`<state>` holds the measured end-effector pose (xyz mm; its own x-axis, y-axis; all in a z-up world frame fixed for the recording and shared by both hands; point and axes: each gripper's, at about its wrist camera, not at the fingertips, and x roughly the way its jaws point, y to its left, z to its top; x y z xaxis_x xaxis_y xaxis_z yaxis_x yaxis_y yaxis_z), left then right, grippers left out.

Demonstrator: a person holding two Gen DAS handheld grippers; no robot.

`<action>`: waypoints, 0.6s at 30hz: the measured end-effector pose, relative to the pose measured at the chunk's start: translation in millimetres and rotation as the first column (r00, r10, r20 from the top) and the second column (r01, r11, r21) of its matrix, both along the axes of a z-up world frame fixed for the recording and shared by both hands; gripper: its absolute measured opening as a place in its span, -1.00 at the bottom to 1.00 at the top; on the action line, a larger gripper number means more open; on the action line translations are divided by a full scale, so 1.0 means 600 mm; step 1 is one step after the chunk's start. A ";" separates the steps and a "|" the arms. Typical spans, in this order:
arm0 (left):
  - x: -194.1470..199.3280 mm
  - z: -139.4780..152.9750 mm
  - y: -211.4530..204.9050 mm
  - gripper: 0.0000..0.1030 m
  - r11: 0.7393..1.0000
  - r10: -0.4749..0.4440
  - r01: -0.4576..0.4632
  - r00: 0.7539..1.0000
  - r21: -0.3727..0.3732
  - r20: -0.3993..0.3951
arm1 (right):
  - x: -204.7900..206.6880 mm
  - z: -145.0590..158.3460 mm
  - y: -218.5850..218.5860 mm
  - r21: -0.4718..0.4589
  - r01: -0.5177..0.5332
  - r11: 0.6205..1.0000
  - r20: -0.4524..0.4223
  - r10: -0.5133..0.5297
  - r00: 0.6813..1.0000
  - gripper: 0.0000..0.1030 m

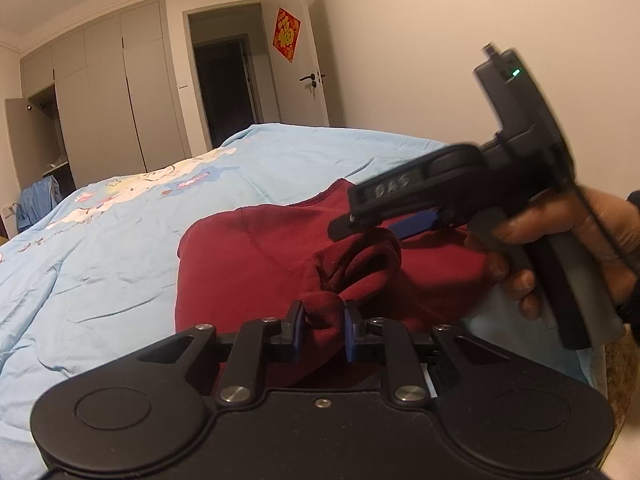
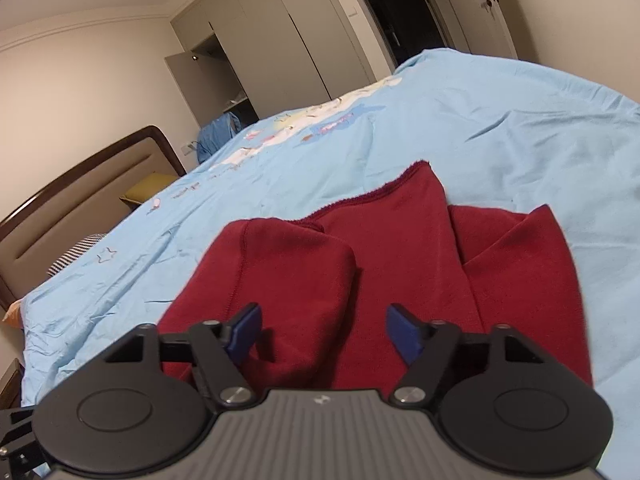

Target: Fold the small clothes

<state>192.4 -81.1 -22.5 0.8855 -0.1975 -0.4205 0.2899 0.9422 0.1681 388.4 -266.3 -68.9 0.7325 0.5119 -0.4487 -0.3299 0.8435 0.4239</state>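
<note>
I am pinching a bunch of the red sweater [image 1: 256, 264] in my left gripper [image 1: 322, 330], right gripper [image 2: 322, 330] hanging released above it, and aiming to lay the fold flat on the bed [image 2: 480, 120].

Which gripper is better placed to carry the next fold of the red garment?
Left, probably. The left gripper is already shut on a bunched edge of the red garment, ready to pull. The right gripper has its jaws open above the cloth, holding nothing.

1. Warm, fairly dim indoor light filled both views; the doorway [image 1: 224, 92] was dark.
2. Fisheye bending curved the walls, and the corners were vignetted black.
3. The right gripper [image 1: 372, 220] showed motion blur in the left view.
</note>
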 end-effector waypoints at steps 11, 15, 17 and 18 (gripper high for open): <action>0.007 0.000 0.004 -0.70 0.999 0.014 -0.015 1.000 -0.045 -0.003 | 0.014 -0.014 0.001 0.057 0.003 0.998 -0.006 -0.002 1.000 -0.80; 0.016 0.008 -0.001 -0.72 0.997 0.014 -0.014 1.000 -0.075 0.000 | 0.010 0.001 -0.001 0.047 0.010 0.999 0.055 -0.012 0.998 -0.84; 0.021 0.011 -0.008 -0.72 0.996 0.005 -0.005 1.000 -0.085 0.001 | 0.010 0.011 -0.007 0.048 0.020 0.999 0.079 -0.023 0.997 -0.85; 0.024 0.012 -0.014 -0.72 0.996 -0.002 0.003 1.000 -0.088 0.002 | 0.009 0.015 -0.011 0.049 0.025 0.998 0.090 -0.029 0.996 -0.85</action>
